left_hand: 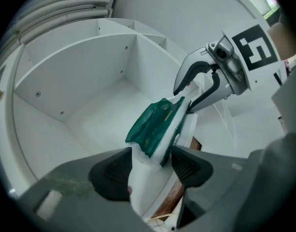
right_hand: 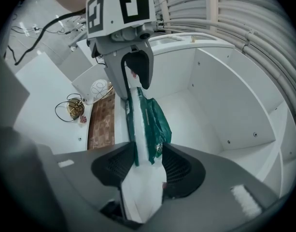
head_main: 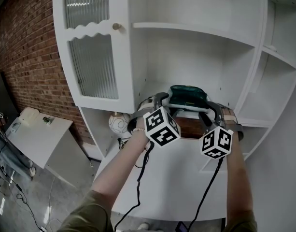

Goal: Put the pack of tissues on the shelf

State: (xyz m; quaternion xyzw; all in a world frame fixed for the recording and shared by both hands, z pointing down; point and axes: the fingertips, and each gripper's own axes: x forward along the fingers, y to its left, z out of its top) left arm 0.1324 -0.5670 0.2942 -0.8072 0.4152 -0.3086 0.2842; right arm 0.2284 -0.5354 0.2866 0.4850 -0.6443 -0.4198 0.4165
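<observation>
The pack of tissues (head_main: 187, 94), green film on top and white at its ends, lies lengthwise between my two grippers inside the white shelf unit's middle compartment (head_main: 186, 57). My left gripper (head_main: 162, 100) has the pack's left end (left_hand: 155, 124) between its pads (left_hand: 150, 168). The pads stand beside the wrap without visibly squeezing it. My right gripper (head_main: 213, 108) has the other end (right_hand: 150, 122) between its pads (right_hand: 148, 166), also loosely. Each gripper faces the other across the pack: the right gripper (left_hand: 196, 88) shows in the left gripper view, the left gripper (right_hand: 133, 71) in the right gripper view.
A cabinet door with ribbed glass (head_main: 90, 57) stands open at the left of the compartment. A brown wooden board (head_main: 189, 128) lies just below the pack. A pale round ornament (head_main: 119, 123) sits lower left. A brick wall (head_main: 27, 47) and a white table (head_main: 36, 139) are further left.
</observation>
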